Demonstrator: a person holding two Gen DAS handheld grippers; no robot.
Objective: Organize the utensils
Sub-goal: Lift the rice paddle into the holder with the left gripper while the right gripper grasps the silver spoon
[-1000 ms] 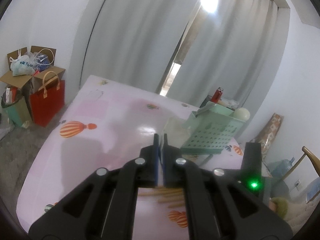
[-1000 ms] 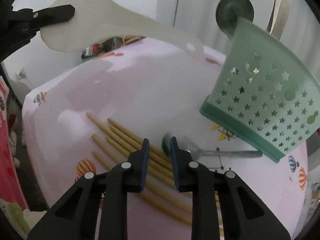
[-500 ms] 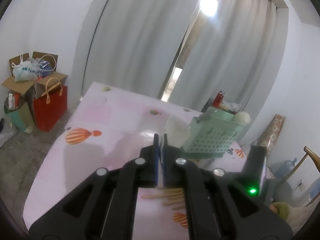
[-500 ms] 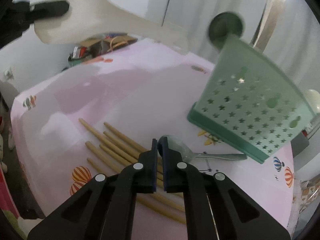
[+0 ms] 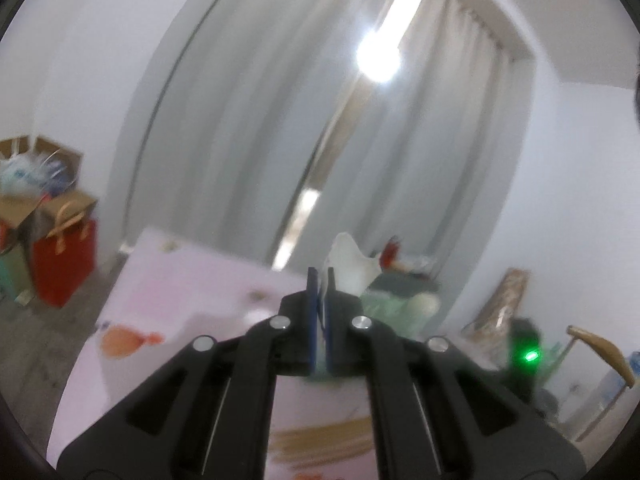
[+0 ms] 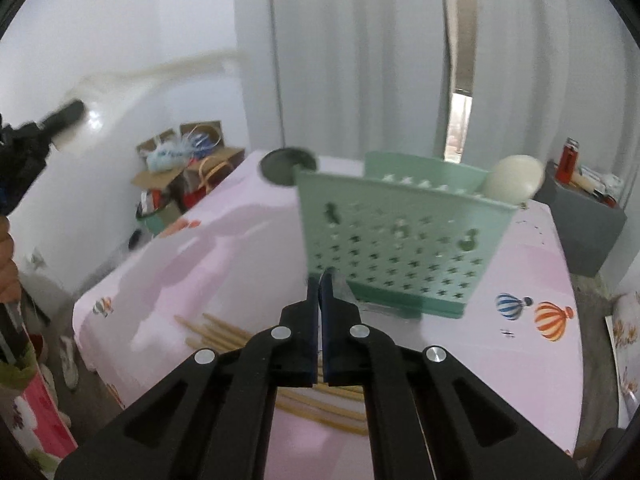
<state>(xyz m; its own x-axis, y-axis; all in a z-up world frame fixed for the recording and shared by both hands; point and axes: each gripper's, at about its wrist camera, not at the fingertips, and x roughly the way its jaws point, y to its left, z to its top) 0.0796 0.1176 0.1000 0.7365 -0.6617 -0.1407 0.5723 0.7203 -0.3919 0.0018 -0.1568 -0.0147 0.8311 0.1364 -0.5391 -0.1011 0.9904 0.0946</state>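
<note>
My right gripper (image 6: 320, 280) is shut on the bowl of a metal spoon (image 6: 343, 289), whose blurred handle trails to the right above the pink table (image 6: 240, 240). Just behind it stands the green perforated basket (image 6: 400, 240), holding a dark round utensil (image 6: 288, 162) and a cream one (image 6: 516, 178). Several wooden chopsticks (image 6: 216, 332) lie on the table under the gripper. My left gripper (image 5: 319, 276) is shut on a white rice paddle (image 5: 348, 264), held high. In the right wrist view that paddle (image 6: 132, 84) is blurred at the upper left.
A grey cabinet (image 6: 580, 220) with bottles stands beyond the table's far right corner. Cardboard boxes and bags (image 6: 180, 160) sit on the floor at the far left, with a red bag (image 5: 64, 272) among them. A wooden chair (image 5: 600, 348) is at the right. Curtains hang behind.
The right gripper closed on the spoon's bowl, then rose with it toward the basket. The left gripper lifted with the paddle, and the table dropped lower in its view.
</note>
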